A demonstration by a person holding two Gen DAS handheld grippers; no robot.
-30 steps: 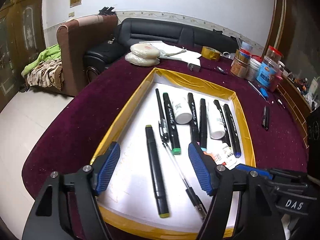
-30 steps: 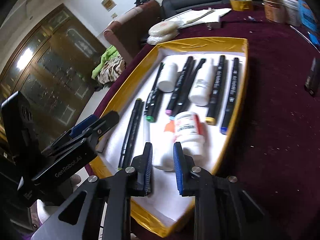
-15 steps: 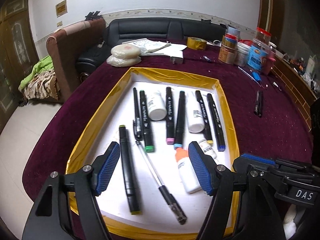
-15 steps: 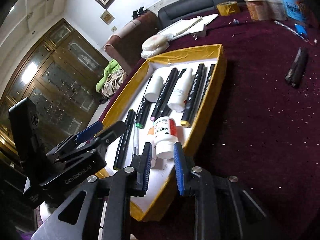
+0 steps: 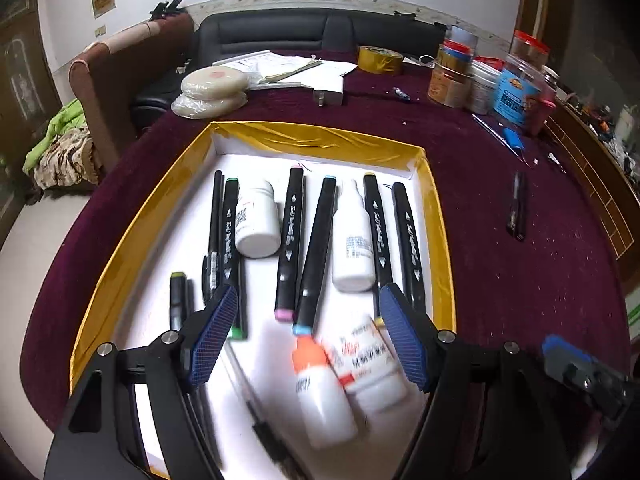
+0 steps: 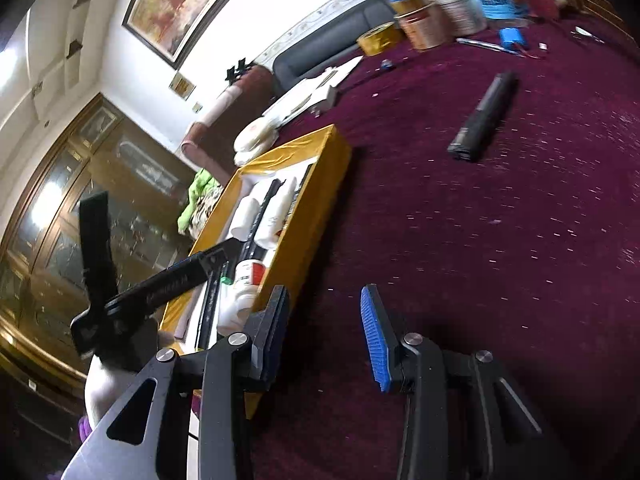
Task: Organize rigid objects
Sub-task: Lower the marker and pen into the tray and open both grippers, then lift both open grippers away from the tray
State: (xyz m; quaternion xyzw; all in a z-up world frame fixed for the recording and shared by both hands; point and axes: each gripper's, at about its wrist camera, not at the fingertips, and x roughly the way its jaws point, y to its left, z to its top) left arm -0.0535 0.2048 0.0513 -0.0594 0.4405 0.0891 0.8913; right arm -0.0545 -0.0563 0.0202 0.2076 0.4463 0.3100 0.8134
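A gold-rimmed white tray (image 5: 132,220) holds several black markers, pens and white bottles in rows. In the left wrist view my left gripper (image 5: 308,332) hovers over the tray's near end, jaws opening, nothing between its pads. Below it lie an orange-capped bottle (image 5: 324,396) and a red-labelled pill bottle (image 5: 368,364). In the right wrist view my right gripper (image 6: 326,332) has its jaws opening, nothing held, over the maroon cloth just right of the tray (image 6: 320,184). Two dark markers (image 6: 484,116) lie loose on the cloth ahead; they also show in the left wrist view as markers (image 5: 518,212).
At the table's far side stand jars and tins (image 5: 492,80), a tape roll (image 5: 380,60), papers (image 5: 288,70), a white charger (image 5: 330,94) and wrapped round cakes (image 5: 212,92). A sofa (image 5: 312,32) and an armchair (image 5: 128,68) lie beyond. The left gripper's body (image 6: 160,284) reaches over the tray.
The right gripper swung right, off the tray and the pill bottle, out over the cloth, and its jaws widened. The left gripper shifted so the two bottles now lie under it.
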